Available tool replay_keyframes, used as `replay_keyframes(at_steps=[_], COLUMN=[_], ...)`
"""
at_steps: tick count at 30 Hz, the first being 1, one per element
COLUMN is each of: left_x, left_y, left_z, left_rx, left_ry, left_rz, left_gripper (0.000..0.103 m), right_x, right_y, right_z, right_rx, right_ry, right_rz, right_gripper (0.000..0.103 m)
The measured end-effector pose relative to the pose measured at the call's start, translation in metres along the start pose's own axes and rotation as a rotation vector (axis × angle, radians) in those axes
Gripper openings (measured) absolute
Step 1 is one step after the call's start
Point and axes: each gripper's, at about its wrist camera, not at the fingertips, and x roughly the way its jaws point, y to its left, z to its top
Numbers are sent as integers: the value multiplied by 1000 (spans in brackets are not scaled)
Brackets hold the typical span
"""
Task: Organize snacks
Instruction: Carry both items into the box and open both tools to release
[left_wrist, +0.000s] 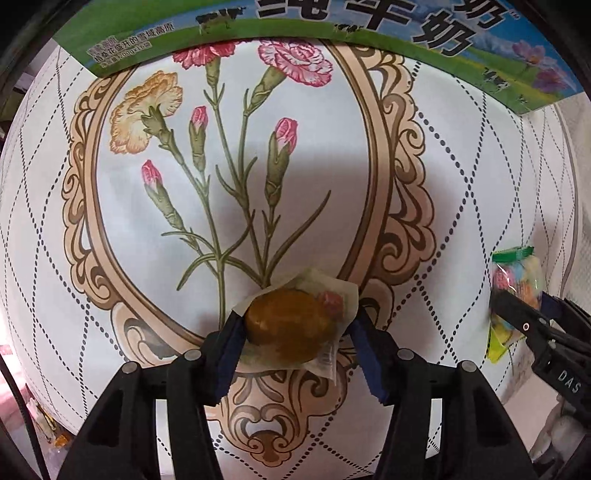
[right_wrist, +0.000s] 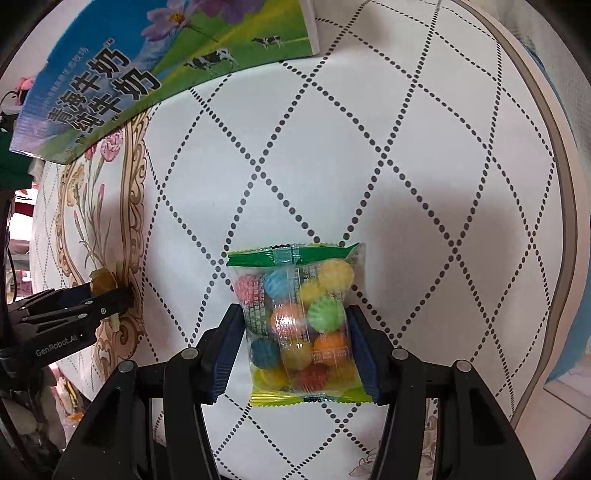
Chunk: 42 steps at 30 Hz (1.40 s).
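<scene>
A brown pastry in a clear wrapper (left_wrist: 291, 326) lies on the flowered tablecloth (left_wrist: 258, 166), between the fingers of my left gripper (left_wrist: 297, 317). The left pad touches the wrapper; the right pad stands at its edge without squeezing, so this gripper is open. A clear bag of coloured round candies with green ends (right_wrist: 299, 325) sits between the blue pads of my right gripper (right_wrist: 294, 312), which press on both its sides. In the left wrist view, the right gripper (left_wrist: 517, 317) and the candy bag (left_wrist: 517, 273) show at the right edge. The left gripper (right_wrist: 114, 295) shows at the left of the right wrist view.
A milk carton box with green, blue and cow print (left_wrist: 332, 37) stands at the far side of the table, also seen as the box (right_wrist: 147, 74) at upper left. The round table's beige rim (right_wrist: 565, 221) curves along the right. Clutter lies beyond the left edge.
</scene>
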Motion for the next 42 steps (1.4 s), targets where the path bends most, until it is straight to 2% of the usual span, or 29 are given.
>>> replay_keyframes(at_steps=[5,7,8,11,17,20,24,28,32,34,38,42], left_x=[8,8,9,-10,-35,-56,-96,-144,-190,-209,-215,-200], left_y=[-1,-1,6,7,7,3,0,3,8,11,18,37], left_z=[5,13,29,29,20,20,24,46,73,96,139,185], left_rx=[-6,-6,-6,-6,14,29,28,10,24,24,6,-31], left_ry=[-4,-10,-12,-31,-61,-89,-149,-215,-310,-345,-344,-285], left_rz=[5,9,9,0,-34,-54,-118,-195,-207,-201,-194,-166], left_gripper=[55,53,51,46,46,46,46,46,46,46,46,46], right_x=[13,18,17,14,-7,-21,-46,-83,-125,-146,-174,-176], right_y=[14,15,17,23,26,36,55,71,82,86,94,100], right_z=[0,-3,-4,-8,-16,-18,-17,-1,21,35,80,130], right_rx=[-25,-36,-39,-52,-51,-62,-86,-101,-109,-118,-126,-140], right_ry=[8,6,2,-17,-50,-70,-109,-154,-226,-264,-320,-348], right_rz=[-43,-61,-67,-73,-18,21,79,143,214,234,230,192], right_gripper=[62,62,62,60,55,55,55,55,55,55,55,55])
